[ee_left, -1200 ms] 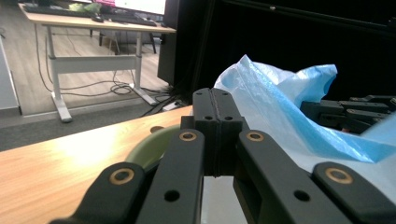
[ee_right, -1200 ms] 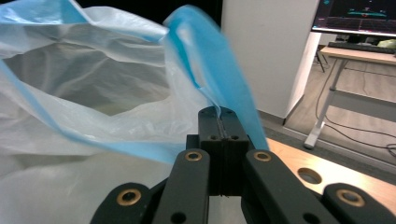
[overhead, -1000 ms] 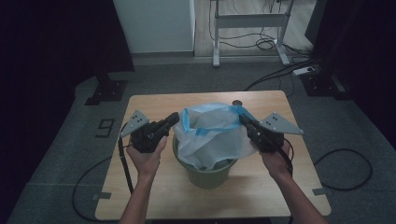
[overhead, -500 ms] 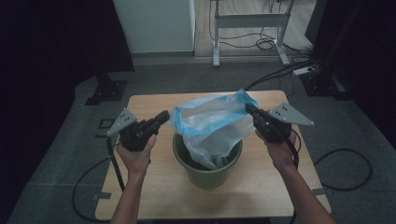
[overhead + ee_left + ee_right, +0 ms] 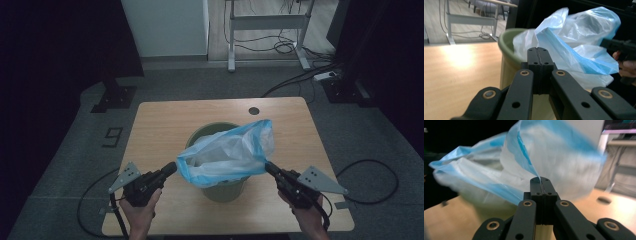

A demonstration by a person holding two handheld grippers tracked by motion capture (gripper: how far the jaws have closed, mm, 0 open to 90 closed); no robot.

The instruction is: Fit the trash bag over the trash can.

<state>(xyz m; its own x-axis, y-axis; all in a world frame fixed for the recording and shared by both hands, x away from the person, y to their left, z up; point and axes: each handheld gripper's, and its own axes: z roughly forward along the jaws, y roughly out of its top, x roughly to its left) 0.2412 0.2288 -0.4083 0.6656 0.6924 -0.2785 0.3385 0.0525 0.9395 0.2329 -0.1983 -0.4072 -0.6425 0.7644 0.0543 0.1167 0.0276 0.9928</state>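
Observation:
A translucent white plastic bag with a blue rim hangs over and partly inside a green bin in the middle of the wooden table. My left gripper is shut on the bag's rim at its left corner, seen up close as the left gripper pinching blue film. The right gripper is shut on the rim's right corner, and up close the right gripper has the bag pinched between its tips. The rim is stretched between both grippers, near the bin's front side.
A round cable hole lies at the table's far right. Black cables trail on the floor on both sides. A white desk frame and a dark stand base stand beyond the table.
Both grippers came toward the table's front edge and lower, pulling the bag's rim with them; the bag now drapes over the bin's front, and the bin's far rim is uncovered.

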